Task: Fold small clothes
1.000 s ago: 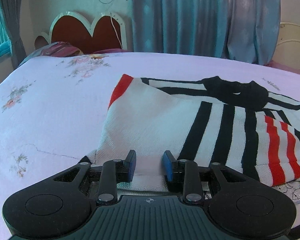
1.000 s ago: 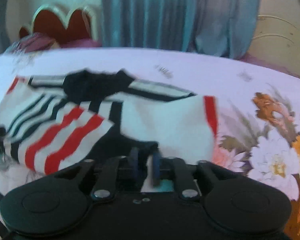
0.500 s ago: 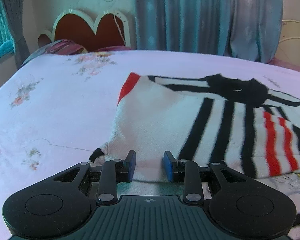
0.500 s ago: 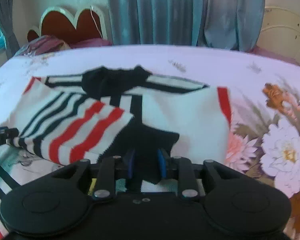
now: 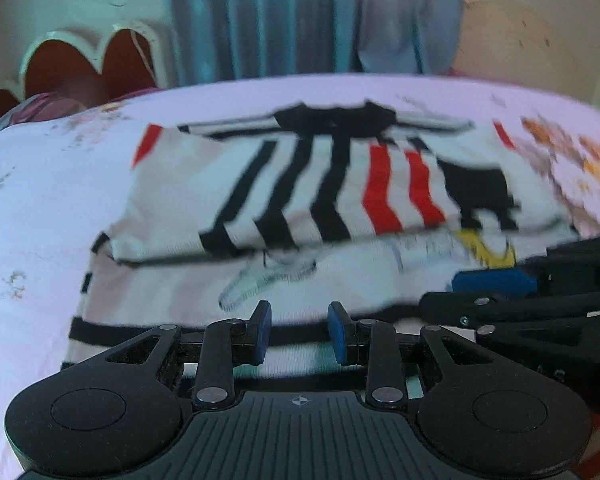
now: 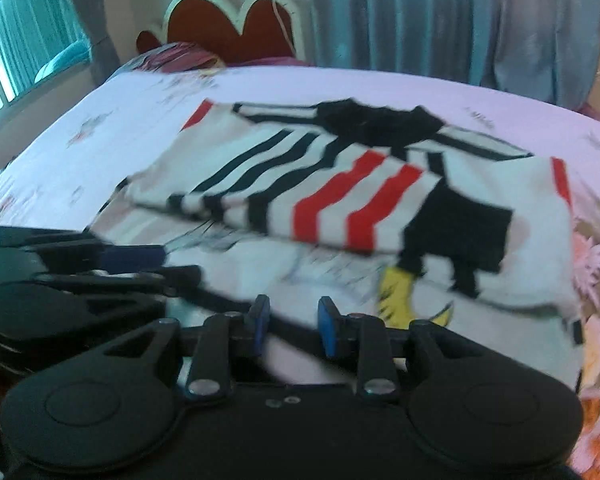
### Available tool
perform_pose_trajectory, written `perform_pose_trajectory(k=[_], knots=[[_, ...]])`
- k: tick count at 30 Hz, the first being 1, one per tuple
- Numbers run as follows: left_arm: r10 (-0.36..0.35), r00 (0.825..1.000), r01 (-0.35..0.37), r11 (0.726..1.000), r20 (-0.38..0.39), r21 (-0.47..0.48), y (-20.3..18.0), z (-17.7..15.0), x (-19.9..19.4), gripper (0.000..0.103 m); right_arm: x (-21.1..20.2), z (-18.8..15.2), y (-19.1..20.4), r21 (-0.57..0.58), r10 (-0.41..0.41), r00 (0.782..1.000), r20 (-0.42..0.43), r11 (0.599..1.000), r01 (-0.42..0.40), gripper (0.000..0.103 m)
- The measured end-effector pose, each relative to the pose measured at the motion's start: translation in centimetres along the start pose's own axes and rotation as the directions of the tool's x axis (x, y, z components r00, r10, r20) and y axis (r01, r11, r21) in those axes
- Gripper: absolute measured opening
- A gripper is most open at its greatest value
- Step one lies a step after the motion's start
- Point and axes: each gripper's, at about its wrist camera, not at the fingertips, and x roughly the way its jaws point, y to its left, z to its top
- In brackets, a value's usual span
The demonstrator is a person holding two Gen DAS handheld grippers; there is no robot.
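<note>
Your left gripper (image 5: 299, 330) and right gripper (image 6: 291, 326) both stand apart-fingered, holding nothing, just above the striped sweater (image 6: 340, 196) on the bed (image 6: 140, 120).

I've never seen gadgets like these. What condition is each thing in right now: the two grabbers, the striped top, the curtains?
Left gripper: fingers apart, holding nothing.
Right gripper: fingers apart, holding nothing.
Striped sweater: lying on the bed, sleeves folded in over its front.
Bed sheet: spread flat under the sweater.
Curtains: drawn closed.
</note>
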Motion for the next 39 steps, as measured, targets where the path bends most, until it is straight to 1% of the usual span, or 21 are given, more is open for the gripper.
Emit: perform_pose_trajectory(k=[1,3,5,7,9,12,16,17,20,24,27,31,33,35,37,39], knots=[[0.002,1.0,-0.002,1.0,-0.018,0.014,0.1,-0.4,0.2,0.031,0.0,-0.3,0.4,-0.009,-0.01,1.0,-0.005,1.0,0.01,0.025],[-0.001,1.0,0.001,1.0,-0.008,0.023,0.6,-1.1,0.0,0.034,0.0,-0.9,0.7,-0.027,-0.042,0.999,-0.02,0.999,0.042,0.025],[0.019,1.0,-0.019,1.0,-0.007,0.025,1.3,-1.6,-0.2,0.054,-0.2,-1.7,0.5,-0.035,-0.088,0.996,-0.023,0.996,0.087,0.025],[0.025,1.0,-0.025,1.0,-0.014,0.008,2.4,-2.0,-0.3,0.059,-1.0,-2.4,-0.1,-0.018,-0.138,0.99,-0.02,0.99,0.138,0.025],[0.019,1.0,-0.019,1.0,-0.014,-0.003,3.4,-2.7,-0.7,0.06,-1.9,-3.3,-0.7,-0.003,-0.198,0.98,-0.021,0.98,0.198,0.025],[0.013,1.0,-0.013,1.0,-0.008,0.009,4.4,-3.7,-1.4,0.06,-3.0,-4.6,-1.5,0.019,-0.27,0.962,-0.029,0.962,0.271,0.026],[0.007,1.0,-0.007,1.0,-0.011,0.007,5.3,-4.5,-2.3,0.06,-4.4,-5.7,-1.8,0.07,-0.336,0.941,-0.05,0.938,0.339,0.026],[0.002,1.0,-0.002,1.0,-0.012,-0.001,5.5,-4.6,-2.6,0.06,-4.8,-5.9,-1.5,0.083,-0.342,0.938,-0.05,0.935,0.346,0.028],[-0.025,1.0,0.025,1.0,-0.003,-0.008,5.7,-5.0,-3.9,0.06,-6.0,-6.1,0.0,0.105,-0.321,0.947,-0.025,0.941,0.322,0.028],[-0.06,0.998,0.06,0.998,0.026,0.021,5.1,-5.5,-5.6,0.06,-7.0,-6.5,2.9,0.102,-0.29,0.957,0.003,0.952,0.288,0.028],[-0.085,0.996,0.084,0.996,0.029,0.04,4.6,-6.1,-6.3,0.06,-7.1,-6.7,4.7,0.098,-0.267,0.964,0.006,0.959,0.265,0.028],[-0.102,0.995,0.1,0.992,0.012,0.07,4.2,-7.4,-6.6,0.06,-7.0,-7.5,6.1,0.101,-0.248,0.969,-0.006,0.964,0.247,0.028],[-0.098,0.995,0.097,0.991,-0.002,0.089,4.3,-8.4,-6.6,0.06,-7.0,-8.0,6.3,0.107,-0.249,0.968,-0.02,0.962,0.249,0.029],[-0.092,0.996,0.091,0.99,0.006,0.107,4.7,-9.3,-6.7,0.06,-7.1,-8.7,6.4,0.105,-0.259,0.965,-0.033,0.96,0.261,0.029],[-0.089,0.996,0.087,0.989,0.014,0.118,5.1,-9.8,-7.0,0.06,-7.1,-9.6,6.2,0.102,-0.286,0.957,-0.055,0.951,0.291,0.03],[-0.087,0.996,0.085,0.991,0.013,0.108,5.9,-10.3,-7.4,0.06,-7.7,-10.6,5.5,0.113,-0.311,0.948,-0.061,0.942,0.316,0.031]])
